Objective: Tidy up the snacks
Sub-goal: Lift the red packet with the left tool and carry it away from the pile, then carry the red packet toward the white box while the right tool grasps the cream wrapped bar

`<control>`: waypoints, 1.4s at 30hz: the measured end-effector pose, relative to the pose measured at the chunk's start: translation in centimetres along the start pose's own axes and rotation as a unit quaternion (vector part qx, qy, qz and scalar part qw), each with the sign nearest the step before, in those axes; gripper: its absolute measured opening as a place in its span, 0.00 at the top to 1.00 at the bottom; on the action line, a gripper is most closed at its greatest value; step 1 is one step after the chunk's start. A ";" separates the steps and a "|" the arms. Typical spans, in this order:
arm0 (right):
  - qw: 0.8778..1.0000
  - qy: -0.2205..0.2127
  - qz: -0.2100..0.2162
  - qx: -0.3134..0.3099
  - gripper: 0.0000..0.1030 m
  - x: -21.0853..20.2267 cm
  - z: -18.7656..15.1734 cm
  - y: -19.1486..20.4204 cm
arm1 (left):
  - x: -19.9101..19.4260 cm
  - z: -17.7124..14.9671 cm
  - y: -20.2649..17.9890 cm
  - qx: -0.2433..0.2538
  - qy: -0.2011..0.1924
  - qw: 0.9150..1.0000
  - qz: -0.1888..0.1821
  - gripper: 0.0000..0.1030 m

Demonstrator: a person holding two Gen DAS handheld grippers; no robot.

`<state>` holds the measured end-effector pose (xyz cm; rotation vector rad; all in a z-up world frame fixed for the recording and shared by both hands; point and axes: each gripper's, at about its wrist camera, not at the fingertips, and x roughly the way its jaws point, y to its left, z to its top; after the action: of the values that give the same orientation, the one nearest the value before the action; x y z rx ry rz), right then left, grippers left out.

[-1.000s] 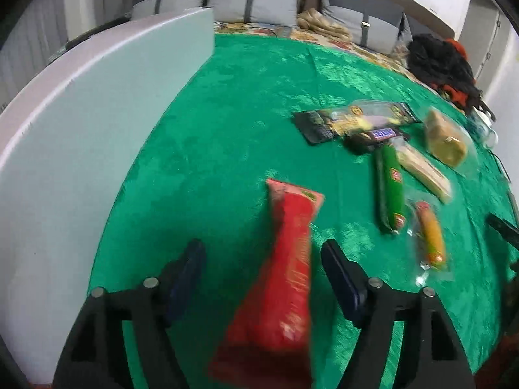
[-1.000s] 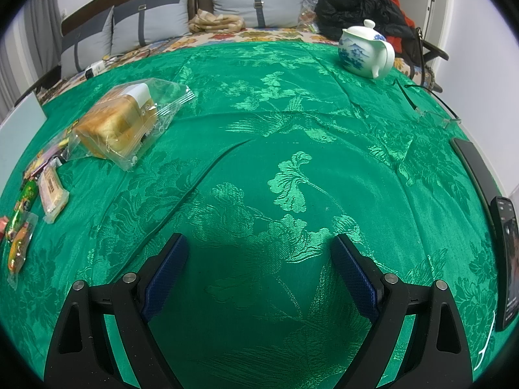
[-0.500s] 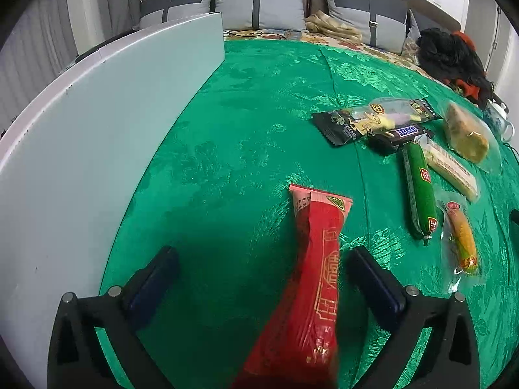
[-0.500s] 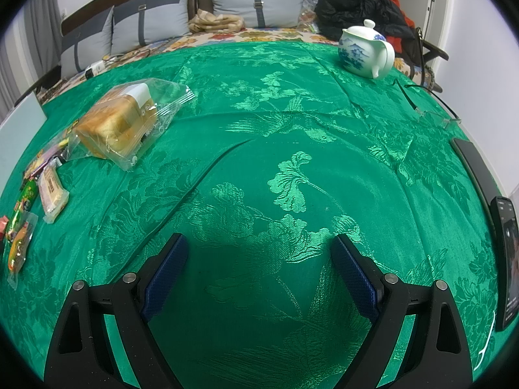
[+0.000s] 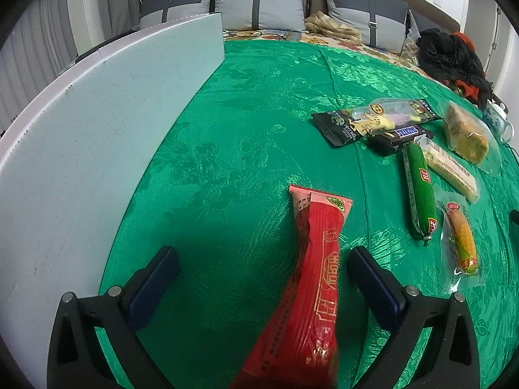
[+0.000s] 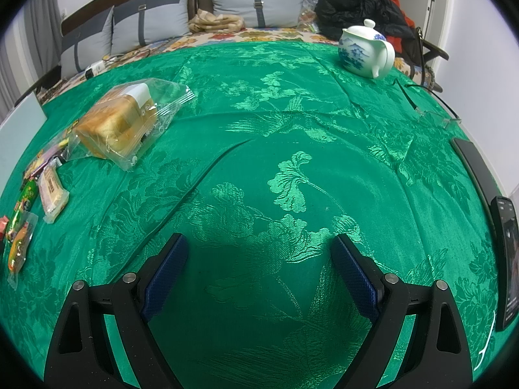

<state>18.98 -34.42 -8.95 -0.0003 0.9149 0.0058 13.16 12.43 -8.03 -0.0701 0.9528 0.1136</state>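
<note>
Seven snack items lie on the green tablecloth (image 5: 259, 103). One red packet (image 5: 311, 278) sits at 6 o'clock in the left wrist view. One green sausage (image 5: 420, 191) and one corn snack pack (image 5: 462, 243) lie at 3 o'clock. One black wrapper pack (image 5: 343, 128), one clear pack with yellow contents (image 5: 392, 111) and one dark chocolate bar (image 5: 400, 136) lie at 2 o'clock, with one pale wafer pack (image 5: 451, 170) just beside them. One bagged bread loaf (image 6: 120, 123) lies at 10 o'clock in the right wrist view. One teapot (image 6: 366, 50) stands at 1 o'clock. Two phones are at 3 o'clock: one (image 6: 472, 162) and another (image 6: 506, 259). Two grippers are in view: left gripper (image 5: 262, 275), right gripper (image 6: 259, 265).
</note>
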 end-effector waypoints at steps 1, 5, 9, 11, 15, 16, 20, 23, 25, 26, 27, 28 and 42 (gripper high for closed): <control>1.000 0.000 -0.001 -0.002 0.09 0.0 0.0 0.0 | 0.0 0.0 0.0 0.000 0.000 1.000 0.000 0.00; 0.996 0.031 0.073 -0.029 0.13 -1.1 0.9 2.6 | 0.0 0.0 0.0 0.000 0.000 1.000 0.000 0.00; 0.975 0.012 0.173 -0.136 0.13 -3.5 3.6 10.6 | 0.1 0.1 0.0 0.000 0.000 1.000 -0.001 0.00; 0.960 0.051 0.193 -0.194 0.13 -2.4 5.2 15.3 | 0.0 0.2 0.0 0.004 0.005 1.000 -0.001 0.00; 0.942 0.117 0.189 -0.250 0.13 1.4 7.5 21.4 | 0.4 1.7 0.2 0.019 0.062 0.998 -0.017 0.01; 0.939 0.133 0.190 -0.252 0.13 2.3 7.8 22.2 | 0.3 1.9 0.4 0.015 0.070 0.997 -0.025 0.02; 0.931 0.172 0.174 -0.270 0.22 4.5 8.3 24.1 | 0.0 1.9 0.4 0.030 0.079 0.996 -0.023 0.20; 0.931 0.186 0.159 -0.270 0.70 4.4 8.3 23.8 | -0.9 1.9 0.3 0.044 0.068 0.996 -0.033 0.72; 0.934 0.202 0.168 -0.240 0.70 3.9 8.2 22.3 | -1.3 2.0 0.5 0.028 0.080 0.994 -0.067 0.83; 0.938 0.197 0.168 -0.232 0.70 3.4 8.2 21.6 | -1.8 1.9 0.9 0.012 0.076 0.994 -0.083 0.85; 0.941 0.190 0.172 -0.219 0.70 2.6 8.3 20.7 | -2.2 1.8 1.1 -0.003 0.072 0.992 -0.099 0.85; 0.946 0.186 0.186 -0.189 0.70 1.6 8.3 19.3 | -2.9 1.5 1.3 -0.017 0.066 0.991 -0.111 0.85; 0.952 0.179 0.211 -0.133 0.70 -4.5 5.4 20.2 | -12.4 1.1 3.8 -0.084 -0.021 0.980 -0.178 0.85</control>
<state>20.39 -14.20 -2.05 -0.0573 1.2571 0.5434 6.43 15.53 2.70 -0.3906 0.8744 -0.1352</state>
